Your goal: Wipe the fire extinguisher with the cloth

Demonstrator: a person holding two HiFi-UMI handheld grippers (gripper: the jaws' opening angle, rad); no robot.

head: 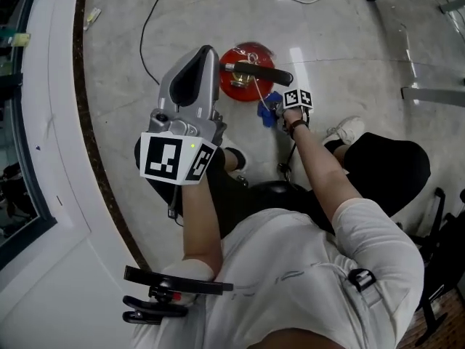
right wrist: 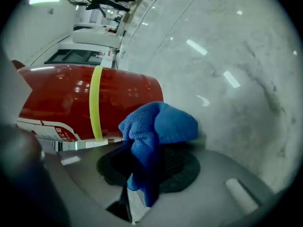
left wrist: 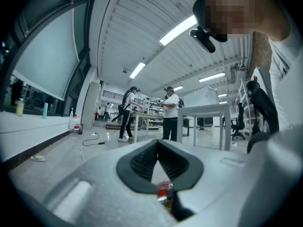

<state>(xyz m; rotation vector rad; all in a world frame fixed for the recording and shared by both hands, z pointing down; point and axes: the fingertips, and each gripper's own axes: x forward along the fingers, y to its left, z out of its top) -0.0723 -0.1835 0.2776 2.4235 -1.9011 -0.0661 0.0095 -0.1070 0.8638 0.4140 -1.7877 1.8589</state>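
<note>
So the fire extinguisher (head: 243,82) stood upright on the marble floor (head: 349,42), right in front of the seated person's knees, with its black handle (head: 260,72) lying across the top. The right tool (head: 276,107) was clamped on the blue cloth (head: 269,113). A bunched wad stuck out past the tips and sat right by the red body, low on its side near the yellow band (right wrist: 96,103). I couldn't swear it was actually touching. The left tool (head: 205,53) hung up in the air above all that, tips closed together with nothing in them.

Handling-wise, my guess was that the cloth was soft and floppy, so it would smear and fold over rather than push back. Pinching it deep like that looked right. The cylinder looked like a heavy steel thing with glossy, slippery paint. It probably wouldn't slide, but a shove high up might rock it. If it needed steadying, the handle or the neck under it seemed the place to grab, not the smooth barrel.

In the way were mostly that handle and the bits under it crowding the top. The person's own shoe (head: 347,129) and the black chair (head: 392,166) sat close on the right. A black cable (head: 149,27) ran over the floor behind, well apart from everything.
</note>
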